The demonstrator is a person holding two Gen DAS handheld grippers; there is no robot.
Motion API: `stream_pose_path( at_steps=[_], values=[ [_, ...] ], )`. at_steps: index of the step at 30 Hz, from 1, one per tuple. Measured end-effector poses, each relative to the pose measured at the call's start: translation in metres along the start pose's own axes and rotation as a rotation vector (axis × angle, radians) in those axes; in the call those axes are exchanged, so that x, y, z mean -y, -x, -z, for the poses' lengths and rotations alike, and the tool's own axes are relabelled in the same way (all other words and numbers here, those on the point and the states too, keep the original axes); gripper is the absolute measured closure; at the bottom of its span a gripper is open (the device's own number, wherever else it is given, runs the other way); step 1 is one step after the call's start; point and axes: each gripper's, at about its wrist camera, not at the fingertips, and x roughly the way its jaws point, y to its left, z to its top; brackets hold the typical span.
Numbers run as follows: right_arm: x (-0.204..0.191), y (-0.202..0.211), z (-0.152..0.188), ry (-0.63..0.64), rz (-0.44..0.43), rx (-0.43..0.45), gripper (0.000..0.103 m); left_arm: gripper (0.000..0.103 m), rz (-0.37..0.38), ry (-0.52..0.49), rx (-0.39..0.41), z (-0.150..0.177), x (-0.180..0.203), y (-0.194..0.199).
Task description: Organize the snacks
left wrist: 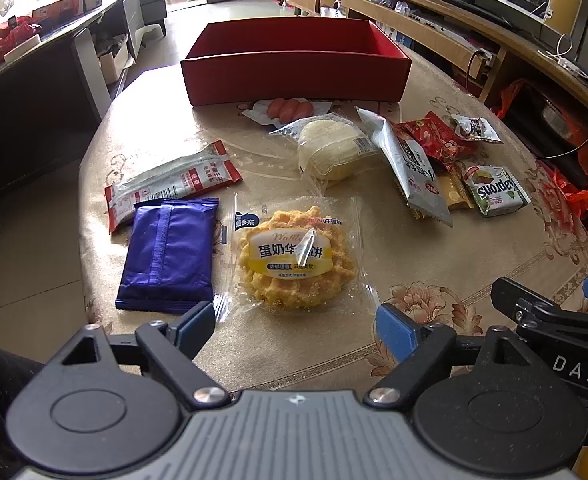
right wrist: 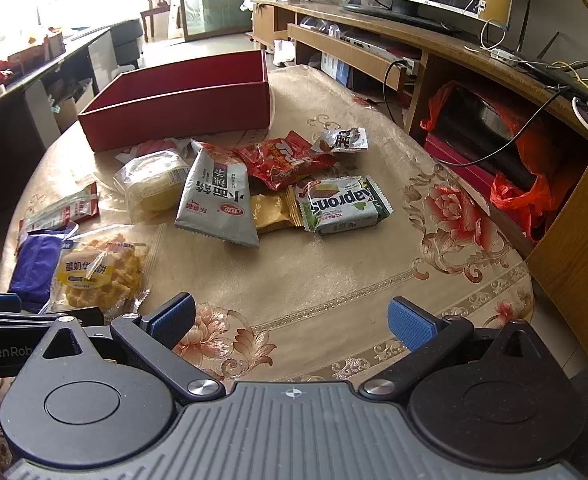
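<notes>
Left gripper (left wrist: 296, 330) hovers low over the near edge of the table (left wrist: 434, 248), jaws spread wide, nothing between them. Right gripper (right wrist: 292, 322) sits alongside at the same height, equally wide and empty, its blue pads (right wrist: 408, 322) over the floral cloth. Just ahead of the left one lies the waffle (left wrist: 294, 260) in clear wrap, yellow label up, touching the blue pack (left wrist: 170, 252) on its left. Beyond, a red-and-white sachet (left wrist: 174, 180) and a pale round cake (left wrist: 334, 148). To the right the grey bag (right wrist: 218, 196), red bag (right wrist: 286, 158), gold packet (right wrist: 272, 212) and Kapron wafer (right wrist: 344, 206) overlap in a heap. At the far edge the red box (left wrist: 294, 64) stands open.
</notes>
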Motion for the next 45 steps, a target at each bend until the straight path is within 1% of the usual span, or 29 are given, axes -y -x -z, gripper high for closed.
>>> stream_pose_path(
  at_steps=[6,10,12,14,16,18,21,24,26,27,29,31,34,35,37,38,39,41,43,45],
  values=[
    [-0.005,-0.005,-0.002,0.01,0.0,-0.008,0.0,0.027,-0.004,0.015,-0.006,-0.001,-0.004,-0.003],
    [-0.015,-0.009,-0.006,0.052,0.005,-0.011,0.002,0.031,-0.002,0.034,-0.021,-0.002,-0.009,-0.008],
    [-0.017,-0.011,-0.008,0.06,-0.001,-0.019,0.003,0.032,-0.003,0.04,-0.026,-0.005,-0.011,-0.011],
    [-0.019,-0.014,-0.013,0.059,-0.029,-0.028,0.003,0.031,0.008,0.052,-0.024,-0.009,-0.016,-0.011],
    [-0.019,-0.016,-0.022,0.054,-0.063,-0.03,0.003,0.029,0.027,0.071,-0.014,-0.016,-0.023,-0.011],
    [-0.022,-0.018,-0.032,0.063,-0.082,-0.019,0.003,0.028,0.033,0.083,0.002,-0.022,-0.028,-0.01],
    [-0.026,-0.023,-0.049,0.092,-0.092,-0.001,0.003,0.028,0.027,0.075,0.012,-0.029,-0.032,-0.013],
    [-0.025,-0.038,-0.068,0.087,-0.15,-0.04,0.007,0.028,0.055,0.087,-0.007,-0.036,-0.039,-0.019],
    [-0.026,-0.05,-0.08,0.087,-0.172,-0.065,0.018,0.028,0.064,0.086,-0.023,-0.039,-0.04,-0.025],
    [-0.027,-0.057,-0.086,0.087,-0.184,-0.084,0.02,0.028,0.062,0.076,-0.031,-0.04,-0.039,-0.028],
    [-0.025,-0.077,-0.096,0.084,-0.218,-0.145,0.022,0.028,0.062,0.061,-0.047,-0.042,-0.036,-0.035],
    [-0.024,-0.093,-0.101,0.071,-0.249,-0.183,0.022,0.028,0.077,0.06,-0.065,-0.044,-0.034,-0.041],
    [-0.029,-0.114,-0.107,0.092,-0.28,-0.232,0.022,0.028,0.083,0.047,-0.085,-0.048,-0.031,-0.05],
    [-0.032,-0.121,-0.107,0.094,-0.289,-0.249,0.02,0.027,0.077,0.04,-0.089,-0.049,-0.029,-0.054],
    [-0.037,-0.132,-0.106,0.121,-0.285,-0.266,0.019,0.022,0.075,0.035,-0.094,-0.051,-0.027,-0.06],
    [-0.04,-0.137,-0.105,0.133,-0.283,-0.275,0.017,0.022,0.078,0.038,-0.096,-0.052,-0.027,-0.062],
    [-0.041,-0.14,-0.104,0.131,-0.277,-0.267,0.013,0.021,0.081,0.041,-0.098,-0.053,-0.027,-0.065],
    [-0.042,-0.141,-0.103,0.124,-0.311,-0.265,0.002,0.018,0.084,0.042,-0.102,-0.055,-0.026,-0.069],
    [-0.042,-0.142,-0.102,0.121,-0.342,-0.263,0.0,0.014,0.086,0.042,-0.114,-0.054,-0.025,-0.074],
    [-0.039,-0.141,-0.101,0.112,-0.349,-0.248,0.0,0.012,0.086,0.039,-0.119,-0.052,-0.024,-0.077]
  ],
)
